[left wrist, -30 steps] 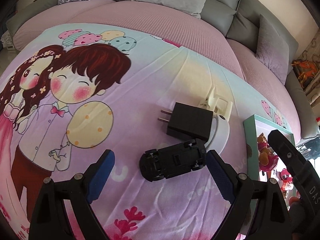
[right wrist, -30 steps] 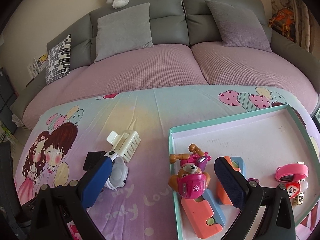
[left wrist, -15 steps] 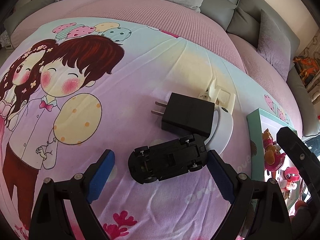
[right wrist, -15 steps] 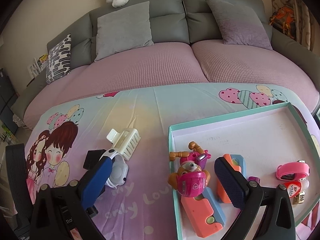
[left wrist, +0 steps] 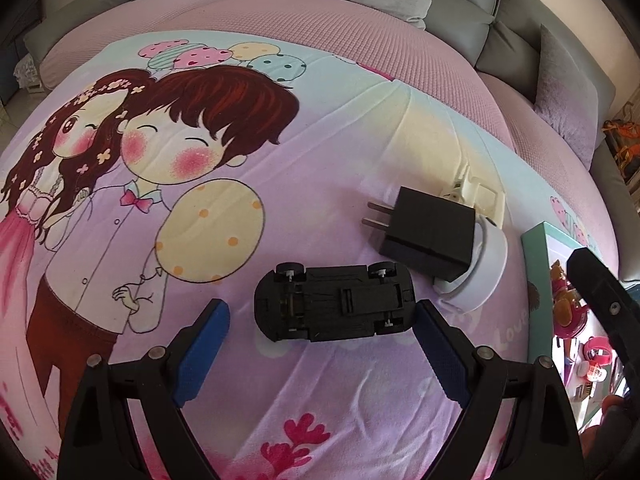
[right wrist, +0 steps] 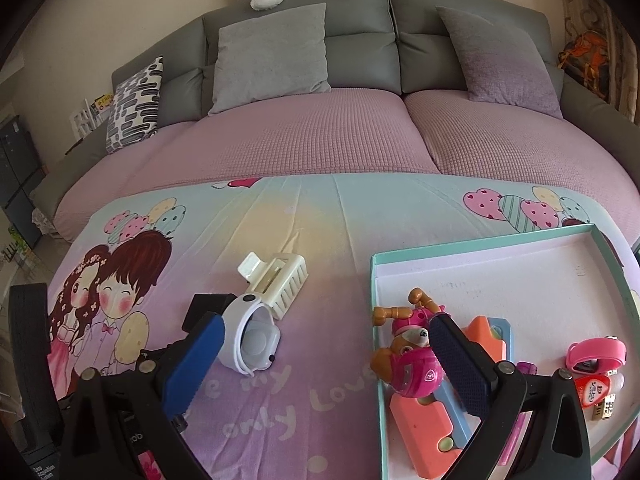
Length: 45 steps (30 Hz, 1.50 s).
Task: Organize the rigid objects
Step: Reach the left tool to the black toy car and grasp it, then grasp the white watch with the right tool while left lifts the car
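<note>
Your box [right wrist: 500,240] already holds part of the job: the pup toy [right wrist: 408,356], the orange blocks [right wrist: 424,420], a pink band [right wrist: 596,354] and a small red tag [right wrist: 592,390] lie inside it, along its near side. Four things are left out on the bed [left wrist: 320,380]: the toy car [left wrist: 334,302], the charger [left wrist: 428,234], the white watch [left wrist: 480,276] and the white clip [left wrist: 476,196].

Your left gripper [left wrist: 320,322] is spread wide and empty, poised over the car, which lies belly-up and crosswise between the blue pads; its nose sits just beside the right pad. The charger rests partly on the watch, just beyond the car, with the clip behind them.

Your right gripper [right wrist: 324,334] is also released and holds nothing. It hangs over the box's left edge, one pad near the watch, the other in front of the pup toy.

By my reckoning you are about halfway, and the car looks like the next piece to take across.
</note>
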Motion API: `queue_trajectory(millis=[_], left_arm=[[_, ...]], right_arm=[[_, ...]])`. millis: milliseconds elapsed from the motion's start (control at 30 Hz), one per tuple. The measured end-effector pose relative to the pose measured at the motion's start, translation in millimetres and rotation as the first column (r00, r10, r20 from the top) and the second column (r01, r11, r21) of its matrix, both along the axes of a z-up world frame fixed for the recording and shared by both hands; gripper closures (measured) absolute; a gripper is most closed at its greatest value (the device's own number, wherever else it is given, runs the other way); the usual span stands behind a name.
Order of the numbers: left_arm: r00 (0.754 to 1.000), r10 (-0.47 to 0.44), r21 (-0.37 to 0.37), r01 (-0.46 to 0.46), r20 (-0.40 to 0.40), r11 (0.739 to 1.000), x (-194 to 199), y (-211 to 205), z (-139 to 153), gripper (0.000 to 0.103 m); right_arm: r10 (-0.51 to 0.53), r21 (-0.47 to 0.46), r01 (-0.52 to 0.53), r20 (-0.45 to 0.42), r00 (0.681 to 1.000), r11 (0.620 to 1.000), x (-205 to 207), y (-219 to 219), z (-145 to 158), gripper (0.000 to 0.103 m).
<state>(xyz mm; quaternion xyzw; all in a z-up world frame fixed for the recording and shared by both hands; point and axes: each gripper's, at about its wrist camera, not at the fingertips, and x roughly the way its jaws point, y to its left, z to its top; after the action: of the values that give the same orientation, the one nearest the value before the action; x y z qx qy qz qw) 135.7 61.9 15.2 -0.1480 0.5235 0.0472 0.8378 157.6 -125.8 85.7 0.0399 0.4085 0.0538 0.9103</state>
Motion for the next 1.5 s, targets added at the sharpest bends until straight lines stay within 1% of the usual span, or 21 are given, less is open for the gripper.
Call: queue_trajectory(millis=[67, 167, 233, 367, 500, 533, 667, 700, 733, 767, 833, 900, 1000, 1067, 1133, 1167, 1233, 1400, 1500], left_arm=[[1.0, 0.019, 0.018, -0.019, -0.008, 1.0, -2.5, 6.0, -0.4, 0.01], [0.999, 0.043, 0.012, -0.043, -0.007, 0.999, -6.6, 15.5, 0.1, 0.01], [0.999, 0.054, 0.013, -0.054, -0.009, 0.998, -9.4, 21.1, 0.4, 0.01], [0.998, 0.062, 0.016, -0.062, -0.013, 0.998, -15.1, 31.9, 1.1, 0.01], [0.998, 0.062, 0.024, -0.061, -0.016, 0.998, -16.5, 27.0, 2.4, 0.01], [0.998, 0.059, 0.032, -0.058, -0.019, 0.998, -14.7, 26.1, 1.9, 0.01], [0.998, 0.052, 0.052, -0.05, -0.024, 0.997, -6.3, 19.3, -1.6, 0.011], [0.999, 0.049, 0.056, -0.047, -0.024, 0.997, -5.5, 18.6, -2.1, 0.011], [0.999, 0.046, 0.06, -0.045, -0.023, 0.997, -4.9, 17.8, -2.3, 0.011], [0.999, 0.045, 0.063, -0.044, -0.022, 0.997, -4.4, 16.7, -2.4, 0.011], [0.999, 0.045, 0.064, -0.044, -0.021, 0.997, -2.9, 15.5, -2.9, 0.011], [0.999, 0.043, 0.07, -0.041, -0.023, 0.997, -2.0, 12.8, -3.1, 0.011], [0.999, 0.035, 0.092, -0.032, -0.029, 0.995, 0.1, 7.5, -4.1, 0.011], [0.999, 0.031, 0.098, -0.028, -0.03, 0.995, 1.3, 5.4, -4.2, 0.011], [0.999, 0.033, 0.093, -0.03, -0.028, 0.995, 1.7, 5.0, -3.8, 0.011], [0.999, 0.033, 0.089, -0.03, -0.026, 0.996, 1.7, 6.3, -4.0, 0.011], [0.999, 0.034, 0.084, -0.032, -0.022, 0.996, 1.8, 7.0, -3.6, 0.011], [0.999, 0.035, 0.083, -0.034, -0.017, 0.996, 1.9, 9.0, -3.7, 0.011], [0.999, 0.039, 0.08, -0.038, -0.012, 0.996, 1.8, 9.4, -3.4, 0.012]], right_arm=[[0.029, -0.015, -0.029, 0.013, 0.999, 0.999, -1.4, 8.1, 1.3, 0.0], [0.076, -0.029, -0.076, 0.019, 0.997, 0.997, -2.3, 19.6, -0.9, 0.0], [0.097, -0.014, -0.096, 0.022, 0.995, 0.995, -1.8, 24.5, -5.2, 0.003], [0.12, 0.035, -0.12, -0.011, 0.993, 0.992, 3.1, 31.1, -19.0, 0.008], [0.125, 0.056, -0.122, -0.037, 0.992, 0.991, 7.1, 35.2, -30.7, 0.018], [0.124, 0.065, -0.121, -0.046, 0.991, 0.991, 8.5, 35.1, -33.3, 0.023], [0.12, 0.084, -0.114, -0.07, 0.99, 0.99, 11.4, 33.7, -40.0, 0.034], [0.119, 0.088, -0.112, -0.076, 0.99, 0.99, 11.9, 33.4, -41.6, 0.039], [0.122, 0.1, -0.114, -0.081, 0.989, 0.988, 12.2, 32.9, -42.4, 0.043], [0.129, 0.112, -0.12, -0.082, 0.988, 0.986, 12.1, 32.7, -42.6, 0.044], [0.139, 0.115, -0.129, -0.078, 0.987, 0.985, 11.7, 34.7, -41.9, 0.049], [0.15, 0.116, -0.141, -0.077, 0.986, 0.983, 11.5, 36.8, -42.2, 0.051], [0.169, 0.159, -0.154, -0.091, 0.981, 0.975, 12.9, 37.9, -46.7, 0.057], [0.175, 0.175, -0.156, -0.095, 0.98, 0.972, 13.3, 38.4, -47.9, 0.063], [0.176, 0.175, -0.158, -0.09, 0.98, 0.972, 12.6, 39.1, -46.9, 0.071], [0.178, 0.175, -0.161, -0.087, 0.98, 0.971, 12.2, 39.3, -46.1, 0.073], [0.186, 0.186, -0.168, -0.086, 0.979, 0.968, 11.9, 39.8, -45.4, 0.081], [0.172, 0.194, -0.152, -0.088, 0.981, 0.969, 11.7, 37.8, -43.2, 0.083], [0.155, 0.193, -0.141, -0.062, 0.986, 0.971, 9.7, 32.8, -34.2, 0.083]])
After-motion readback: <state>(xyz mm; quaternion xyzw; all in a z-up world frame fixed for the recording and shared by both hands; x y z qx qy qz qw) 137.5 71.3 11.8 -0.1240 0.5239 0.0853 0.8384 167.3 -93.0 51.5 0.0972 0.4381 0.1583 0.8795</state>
